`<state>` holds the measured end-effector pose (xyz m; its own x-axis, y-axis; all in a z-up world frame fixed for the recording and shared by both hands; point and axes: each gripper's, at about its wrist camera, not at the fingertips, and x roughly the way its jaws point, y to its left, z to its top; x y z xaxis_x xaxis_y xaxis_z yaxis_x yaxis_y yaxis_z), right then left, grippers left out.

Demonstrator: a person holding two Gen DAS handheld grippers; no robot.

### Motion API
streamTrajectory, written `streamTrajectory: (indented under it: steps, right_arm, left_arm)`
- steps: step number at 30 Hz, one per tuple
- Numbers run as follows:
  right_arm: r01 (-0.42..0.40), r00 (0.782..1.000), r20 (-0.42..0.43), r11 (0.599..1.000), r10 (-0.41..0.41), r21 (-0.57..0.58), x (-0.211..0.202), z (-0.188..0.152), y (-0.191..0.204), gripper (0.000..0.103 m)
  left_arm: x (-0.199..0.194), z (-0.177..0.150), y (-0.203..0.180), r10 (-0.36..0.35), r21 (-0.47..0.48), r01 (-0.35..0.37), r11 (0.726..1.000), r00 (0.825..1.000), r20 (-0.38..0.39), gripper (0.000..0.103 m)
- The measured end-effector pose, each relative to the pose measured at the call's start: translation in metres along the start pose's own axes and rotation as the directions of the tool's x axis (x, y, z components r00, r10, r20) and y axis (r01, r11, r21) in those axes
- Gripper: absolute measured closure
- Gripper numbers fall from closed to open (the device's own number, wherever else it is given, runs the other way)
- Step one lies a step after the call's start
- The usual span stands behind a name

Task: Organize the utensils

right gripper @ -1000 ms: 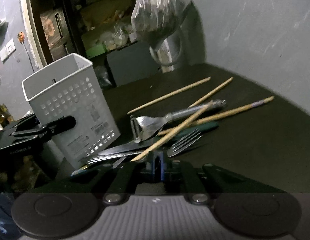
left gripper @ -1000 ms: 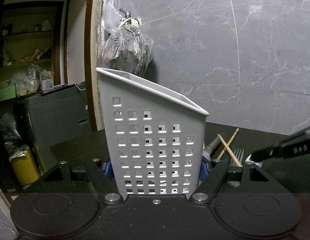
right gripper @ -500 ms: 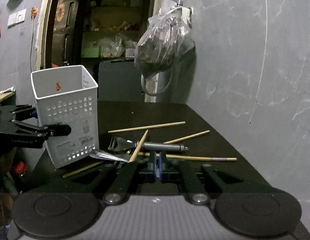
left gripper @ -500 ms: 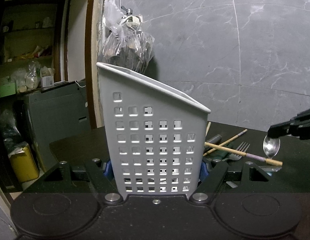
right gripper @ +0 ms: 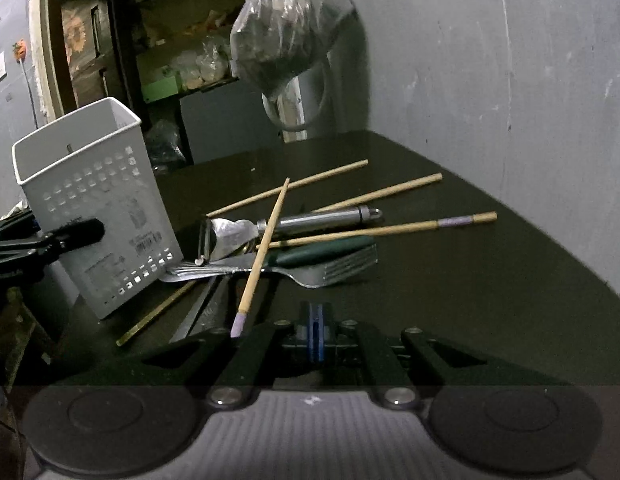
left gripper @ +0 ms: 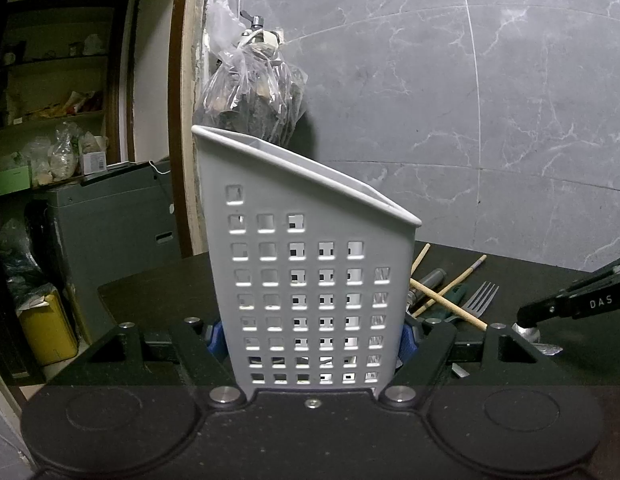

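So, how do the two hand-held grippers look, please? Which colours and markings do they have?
Both are black, angular linkage frames with silver bolts. The left gripper has blue pads and a dark speckled base with two round discs. The right gripper has blue pads too, and a grey ribbed base with two round discs. Seen from the left wrist, its finger carries white letters "DAS". No cables, hands or sleeves show.

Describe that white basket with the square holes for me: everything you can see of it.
The white basket looks like plastic: a tall, open-topped caddy with a rolled rim that slopes from a high side to a low one. Rows of small square holes pierce its walls, and one side carries printed labelling. It stands on the dark table, leaning a little. The left gripper is shut on its lower part. Nothing shows above its rim. Beside its base lies a pile of utensils.
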<state>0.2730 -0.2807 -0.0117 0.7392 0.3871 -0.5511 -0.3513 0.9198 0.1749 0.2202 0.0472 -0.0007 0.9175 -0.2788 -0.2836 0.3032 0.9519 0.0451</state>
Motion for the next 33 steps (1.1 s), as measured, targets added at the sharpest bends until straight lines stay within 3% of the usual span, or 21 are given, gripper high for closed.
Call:
streamTrajectory:
  steps: [5, 10, 14, 22, 25, 33]
  right_arm:
    - [-0.030, 1.000, -0.004, 0.999, 0.030, 0.037, 0.000, -0.002, -0.007, 0.098]
    - [-0.037, 0.999, -0.029, 0.996, 0.039, 0.082, 0.000, -0.006, -0.009, 0.081]
    - [-0.042, 0.999, -0.027, 0.995, 0.044, 0.091, -0.002, -0.012, -0.008, 0.077]
    - [-0.074, 0.996, -0.040, 0.997, 0.075, 0.017, 0.002, -0.011, 0.008, 0.078]
    - [-0.082, 0.996, -0.042, 0.996, 0.083, 0.025, 0.006, -0.008, 0.007, 0.089]
    - [-0.106, 0.994, -0.031, 0.991, 0.108, 0.076, 0.005, -0.006, 0.004, 0.097]
  left_arm:
    - [0.000, 0.000, 0.000, 0.000, 0.000, 0.000, 1.000, 1.000, 0.000, 0.027]
    - [0.000, 0.000, 0.000, -0.001, 0.000, 0.001, 1.000, 1.000, 0.000, 0.027]
    - [0.000, 0.000, 0.000, -0.001, 0.000, 0.001, 1.000, 1.000, 0.001, 0.027]
    - [0.000, 0.000, 0.000, -0.001, 0.000, 0.001, 1.000, 1.000, 0.001, 0.027]
    - [0.001, 0.000, 0.000, -0.001, 0.000, 0.001, 1.000, 1.000, 0.001, 0.027]
    - [0.001, 0.000, 0.000, -0.001, 0.000, 0.001, 1.000, 1.000, 0.000, 0.027]
